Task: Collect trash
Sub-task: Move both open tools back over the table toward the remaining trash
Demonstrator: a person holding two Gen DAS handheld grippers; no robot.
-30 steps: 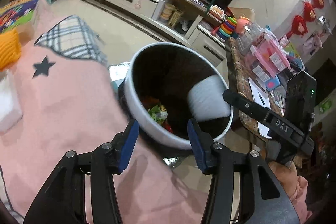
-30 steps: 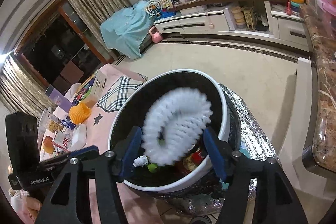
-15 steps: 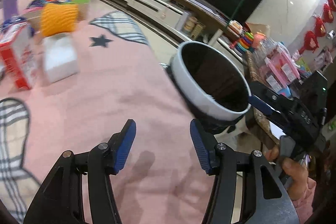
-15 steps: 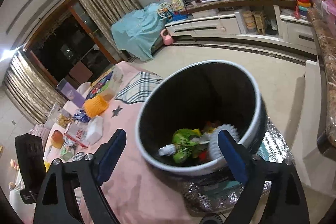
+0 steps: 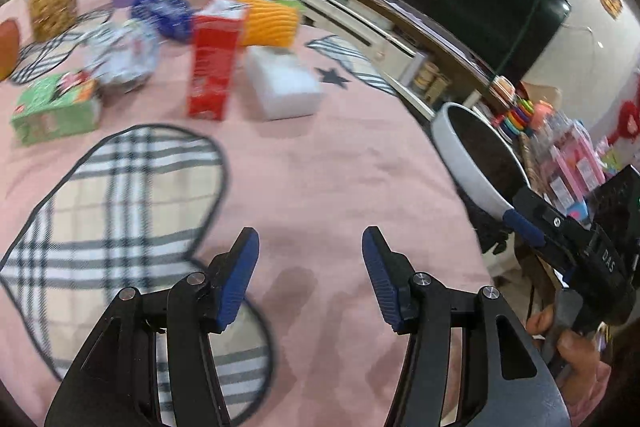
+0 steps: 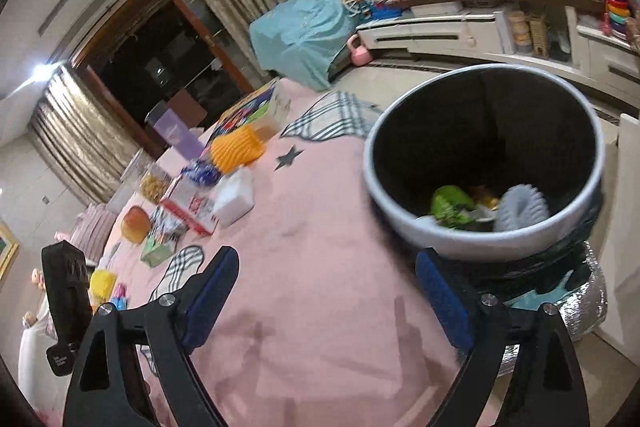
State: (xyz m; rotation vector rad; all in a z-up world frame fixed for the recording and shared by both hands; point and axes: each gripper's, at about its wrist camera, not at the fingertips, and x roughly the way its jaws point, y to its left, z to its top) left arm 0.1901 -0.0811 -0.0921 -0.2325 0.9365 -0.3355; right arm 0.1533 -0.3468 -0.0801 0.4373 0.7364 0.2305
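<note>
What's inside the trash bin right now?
In the trash bin: white foam netting, a green wrapper, something yellow beside them. The near rim hides whatever lies lower; the left wrist view shows only dark interior.

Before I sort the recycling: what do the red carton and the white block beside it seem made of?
Red carton: likely printed paperboard, with flat faces and sharp folded edges. White block: possibly soft foam or wrapped tissue, matte with rounded corners; motion blur leaves it open.

bare pink desk (image 5: pixel 320 167) is lying open ahead of the left claw (image 5: pixel 310 279). a red carton (image 5: pixel 214 63), white block (image 5: pixel 284 87) and green box (image 5: pixel 54 109) are crowding eleven o'clock. the bin (image 6: pixel 484 163) is blocking the right claw (image 6: pixel 326 301) at one o'clock.
</note>
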